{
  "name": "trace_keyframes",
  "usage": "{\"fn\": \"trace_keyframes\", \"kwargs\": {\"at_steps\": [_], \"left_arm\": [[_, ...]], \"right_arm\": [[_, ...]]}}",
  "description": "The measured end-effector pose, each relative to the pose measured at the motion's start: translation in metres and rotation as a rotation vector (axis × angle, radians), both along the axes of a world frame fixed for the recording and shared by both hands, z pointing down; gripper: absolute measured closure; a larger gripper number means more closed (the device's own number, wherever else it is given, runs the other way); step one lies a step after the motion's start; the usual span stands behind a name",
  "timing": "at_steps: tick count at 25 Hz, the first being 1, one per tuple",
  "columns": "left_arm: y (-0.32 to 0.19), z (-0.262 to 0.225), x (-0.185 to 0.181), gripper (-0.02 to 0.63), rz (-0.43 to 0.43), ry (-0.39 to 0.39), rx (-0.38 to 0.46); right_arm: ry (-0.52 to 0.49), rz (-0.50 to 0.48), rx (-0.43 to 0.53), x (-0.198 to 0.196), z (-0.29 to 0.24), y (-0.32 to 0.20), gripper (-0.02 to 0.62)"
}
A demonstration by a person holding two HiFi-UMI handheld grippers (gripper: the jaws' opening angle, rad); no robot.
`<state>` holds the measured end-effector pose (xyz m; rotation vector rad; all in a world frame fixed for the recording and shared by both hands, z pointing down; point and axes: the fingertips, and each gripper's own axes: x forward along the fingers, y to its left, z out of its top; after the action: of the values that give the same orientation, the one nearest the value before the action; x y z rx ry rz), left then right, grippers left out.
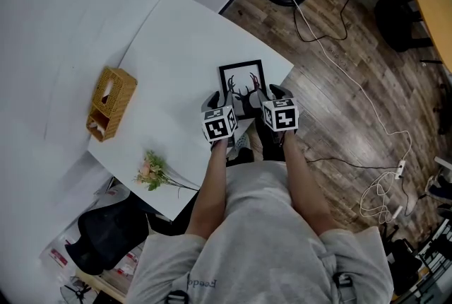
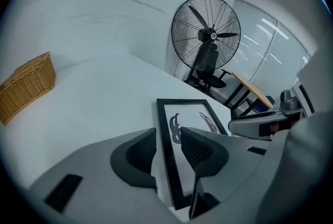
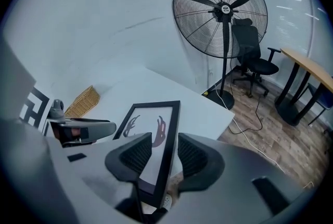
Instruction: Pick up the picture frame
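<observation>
Left gripper point(image 2: 167, 135) and right gripper point(image 3: 165, 140) both stand open, each straddling a side rail of the frame point(image 1: 243, 87), which lies flat at the table point(image 1: 176, 48) edge — nothing gripped yet. I'd sink both lower, then close them together — evenly, so it lifts level

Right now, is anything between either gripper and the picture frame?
Nothing visible. The picture frame lies uncovered on the table, and the left gripper and right gripper each have one of its side edges between open jaws.
</observation>
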<state>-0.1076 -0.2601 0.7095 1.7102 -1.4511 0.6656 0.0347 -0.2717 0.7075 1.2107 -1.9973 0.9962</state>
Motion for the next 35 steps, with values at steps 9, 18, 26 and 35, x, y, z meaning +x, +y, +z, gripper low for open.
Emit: {"fn": "trace_keyframes", "kwargs": {"at_steps": [9, 18, 26, 35], "left_arm": [[0.003, 0.015, 0.0, 0.443, -0.023, 0.014, -0.046], [0.0, 0.024, 0.005, 0.448, -0.006, 0.033, -0.071], [0.003, 0.032, 0.01, 0.456, -0.036, 0.065, -0.079], [0.004, 0.032, 0.006, 0.469, -0.077, 0.133, -0.088]], "right_arm": [[0.011, -0.005, -0.04, 0.0, 0.014, -0.004, 0.445], [0.019, -0.008, -0.077, -0.005, 0.031, -0.007, 0.46], [-0.007, 0.0, -0.086, -0.006, 0.035, -0.005, 0.479], [-0.029, 0.01, -0.088, -0.005, 0.036, -0.005, 0.485]]}}
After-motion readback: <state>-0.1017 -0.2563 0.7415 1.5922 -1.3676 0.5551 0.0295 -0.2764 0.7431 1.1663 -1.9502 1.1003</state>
